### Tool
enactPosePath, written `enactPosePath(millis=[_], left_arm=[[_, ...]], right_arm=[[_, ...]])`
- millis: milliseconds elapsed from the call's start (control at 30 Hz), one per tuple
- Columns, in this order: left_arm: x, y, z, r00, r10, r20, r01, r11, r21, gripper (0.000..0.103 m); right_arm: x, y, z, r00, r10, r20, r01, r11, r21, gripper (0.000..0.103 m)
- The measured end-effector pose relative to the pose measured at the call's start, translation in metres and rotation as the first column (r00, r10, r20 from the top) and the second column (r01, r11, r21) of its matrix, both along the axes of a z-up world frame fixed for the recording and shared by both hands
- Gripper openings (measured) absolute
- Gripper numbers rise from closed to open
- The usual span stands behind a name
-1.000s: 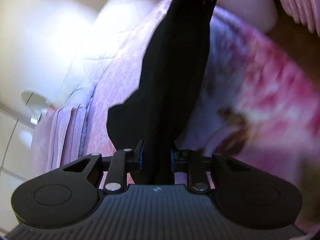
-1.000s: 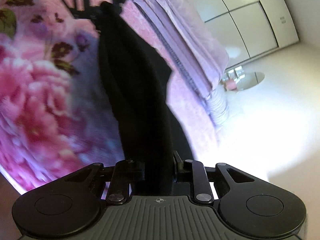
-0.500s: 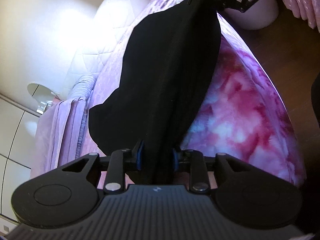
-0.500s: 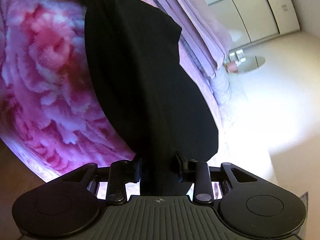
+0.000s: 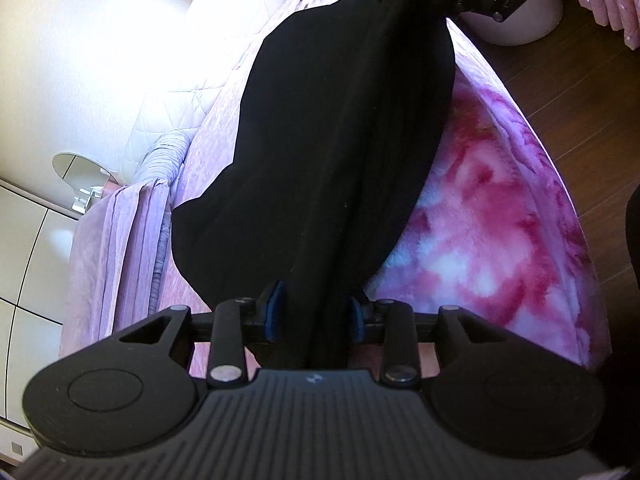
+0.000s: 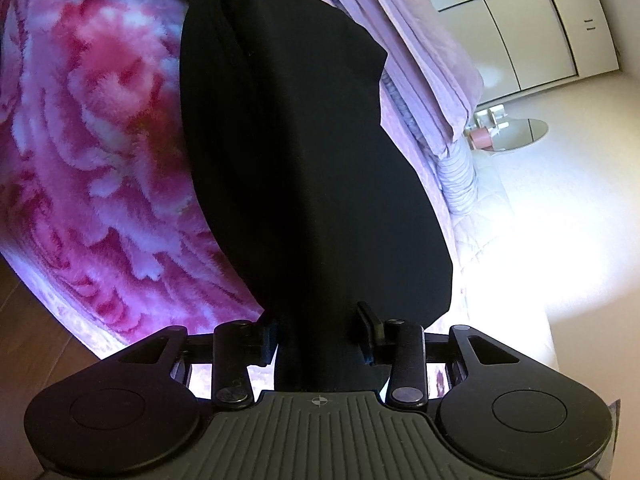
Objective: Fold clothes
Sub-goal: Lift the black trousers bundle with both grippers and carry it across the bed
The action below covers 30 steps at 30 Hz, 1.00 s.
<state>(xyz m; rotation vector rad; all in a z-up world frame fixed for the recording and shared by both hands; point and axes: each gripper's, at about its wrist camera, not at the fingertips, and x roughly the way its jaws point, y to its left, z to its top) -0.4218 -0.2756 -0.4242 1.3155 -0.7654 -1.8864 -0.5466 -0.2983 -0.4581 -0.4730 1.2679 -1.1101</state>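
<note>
I see the black garment [image 5: 340,152] lying long-axis between my grippers along the pink blanket [image 5: 500,208] near the bed's floor-side edge; left gripper [image 5: 316,316] and right gripper [image 6: 320,332] have just been opening, cloth loosely between parted jaws.

You see a bed [image 5: 500,200] under a pink floral blanket [image 6: 100,140], dark wood floor [image 5: 580,92] along its edge, white wardrobe doors [image 6: 532,32], and a small round table [image 6: 524,132] by the headboard.
</note>
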Motion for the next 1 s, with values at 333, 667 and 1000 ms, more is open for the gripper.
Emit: enactPosePath(millis=[333, 667, 1000], left_arm=[[0.003, -0.005, -0.001, 0.999, 0.007, -0.038, -0.007, 1.0, 0.015, 0.032], [0.007, -0.008, -0.007, 0.998, -0.041, -0.037, 0.04, 0.999, -0.026, 0.041], [0.0, -0.031, 0.032, 0.998, -0.064, 0.019, 0.061, 0.99, 0.13, 0.02]], right_arm=[[-0.005, -0.006, -0.01, 1.0, 0.018, 0.015, -0.017, 0.999, -0.031, 0.04], [-0.015, -0.01, 0.008, 0.993, 0.022, 0.119, -0.02, 1.0, -0.023, 0.026], [-0.013, -0.034, 0.063, 0.985, -0.023, 0.171, -0.002, 0.989, 0.145, 0.021]])
